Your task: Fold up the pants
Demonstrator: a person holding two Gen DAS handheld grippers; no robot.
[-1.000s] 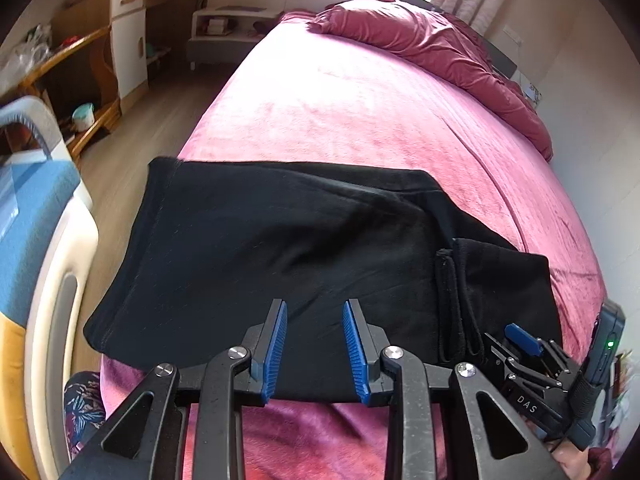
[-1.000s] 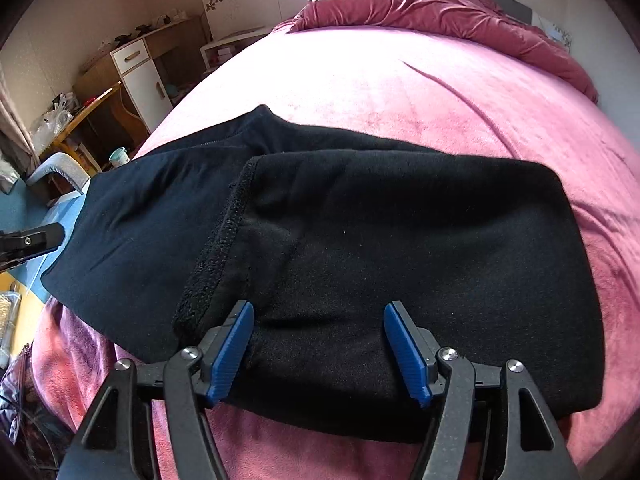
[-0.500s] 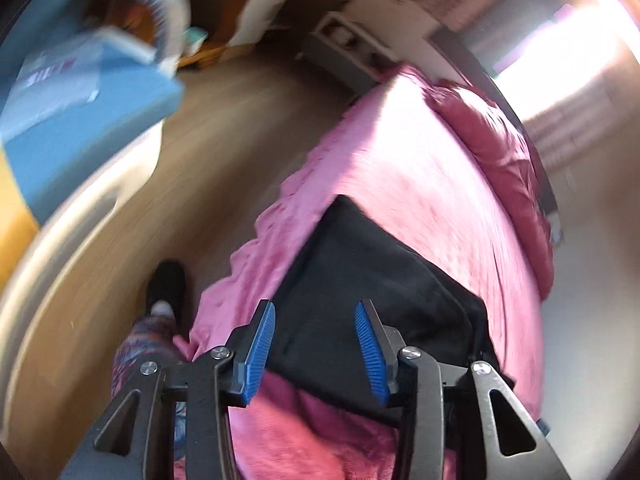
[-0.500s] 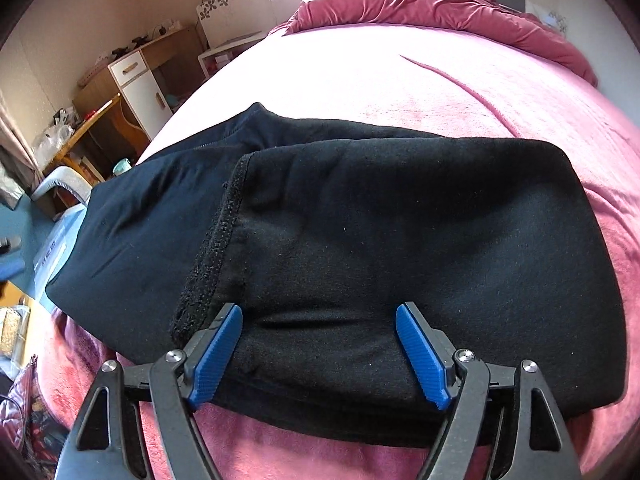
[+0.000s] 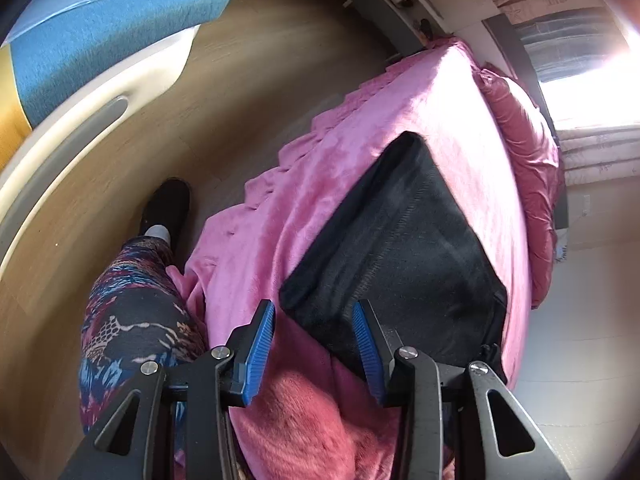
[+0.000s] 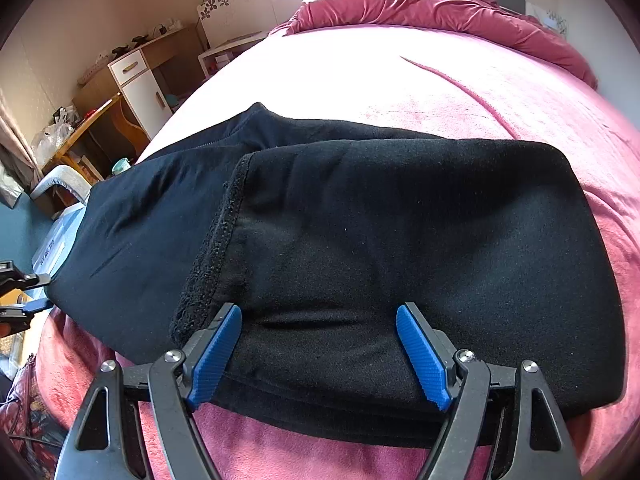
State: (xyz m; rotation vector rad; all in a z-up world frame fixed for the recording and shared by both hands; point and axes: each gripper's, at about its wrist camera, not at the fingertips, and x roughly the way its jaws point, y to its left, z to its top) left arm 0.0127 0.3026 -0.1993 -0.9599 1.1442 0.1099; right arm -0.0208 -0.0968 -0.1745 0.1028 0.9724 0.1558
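Observation:
Black pants (image 6: 360,220) lie folded on the pink bed (image 6: 400,80), a hemmed layer doubled over the right half. My right gripper (image 6: 319,316) stands open and wide at their near edge, and the pads do not pinch the cloth. In the left wrist view the pants (image 5: 400,248) run away from me along the bed (image 5: 320,180). My left gripper (image 5: 313,312) hovers over their near corner at the bed's edge. Its jaws are closing with that corner and the blanket between them, not gripped. The right wrist view shows the left gripper (image 6: 20,296) at the far left.
A dark pink quilt (image 6: 420,0) is heaped at the head of the bed. Left of the bed are a wooden floor (image 5: 240,80), a blue-cushioned seat (image 5: 100,20) and a desk with a white cabinet (image 6: 136,80). A person's patterned leg (image 5: 132,300) stands against the bed.
My left gripper has swung off the pants' front edge to their left end, rolling so the floor and leg come into view. The right gripper's jaws have spread wider while it stayed in place.

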